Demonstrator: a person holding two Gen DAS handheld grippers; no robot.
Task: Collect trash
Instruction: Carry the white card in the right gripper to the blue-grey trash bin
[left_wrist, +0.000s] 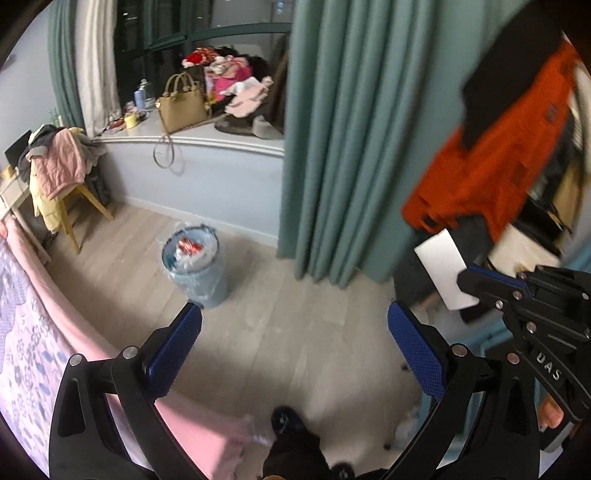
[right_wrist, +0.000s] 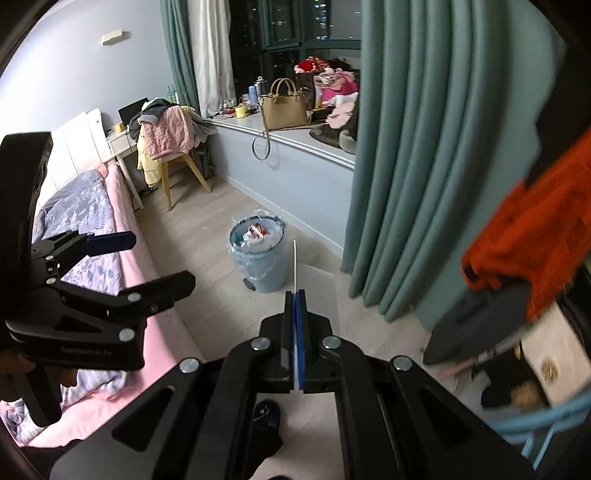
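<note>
A pale blue trash bin (left_wrist: 194, 266) (right_wrist: 258, 258) with a clear plastic liner stands on the wood floor; red and white rubbish shows inside it. My right gripper (right_wrist: 295, 295) is shut on a thin white card (right_wrist: 295, 264), seen edge-on and pointing toward the bin. In the left wrist view that same card (left_wrist: 445, 269) shows as a white rectangle in the right gripper (left_wrist: 467, 278), to the right of and apart from the bin. My left gripper (left_wrist: 293, 308) (right_wrist: 162, 258) is open with nothing between its blue pads (left_wrist: 173, 350), and the bin lies ahead on its left.
A bed with a pink sheet (left_wrist: 55, 321) (right_wrist: 136, 258) runs along the left. A teal curtain (left_wrist: 343, 147) (right_wrist: 424, 166) hangs right of the bin. A yellow chair piled with clothes (left_wrist: 59, 166) stands at the back left. An orange garment (left_wrist: 491, 162) hangs on the right. A dark slipper (left_wrist: 284, 421) is below.
</note>
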